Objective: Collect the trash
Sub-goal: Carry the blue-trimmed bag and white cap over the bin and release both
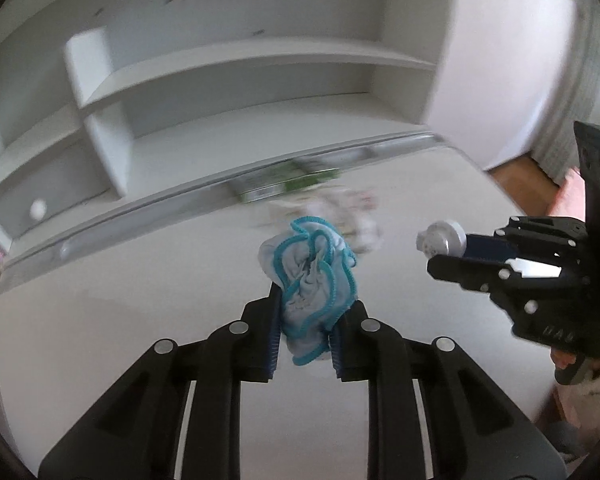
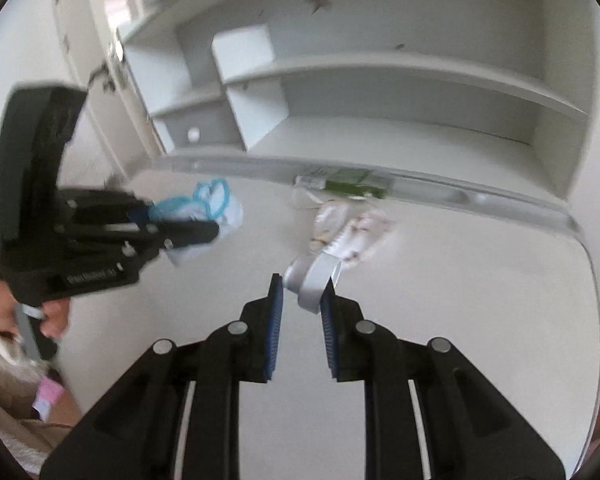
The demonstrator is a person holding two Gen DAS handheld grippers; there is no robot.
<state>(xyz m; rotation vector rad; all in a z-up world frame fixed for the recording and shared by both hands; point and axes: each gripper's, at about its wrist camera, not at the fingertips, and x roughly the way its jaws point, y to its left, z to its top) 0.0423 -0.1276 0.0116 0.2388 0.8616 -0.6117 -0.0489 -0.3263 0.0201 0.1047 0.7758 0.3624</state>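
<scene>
Left gripper (image 1: 306, 320) closed on a crumpled pale cloth with turquoise edging (image 1: 312, 276), pinched low between the blue pads (image 1: 274, 332) so that most of the bundle stands above and ahead of the fingertips. Right gripper (image 2: 302, 292) closed on a small grey-white cap-like piece (image 2: 314, 282), held at the very tips of its fingers; the same piece (image 1: 440, 238) appears off to the right in the left wrist view. Judged handling: the cloth is light, soft and compressible, so any fold serves as a hold, though loose ends may trail; the cap looks rigid, light and smooth, and a tip grip on its rim could slip. Ahead of both claws on the white table (image 1: 140, 280) lie crumpled pale wrappers (image 2: 352, 228), number unclear through blur, and one green packet (image 2: 348, 184) at the far edge. Count: two grippers, one cloth, one cap, one green packet
</scene>
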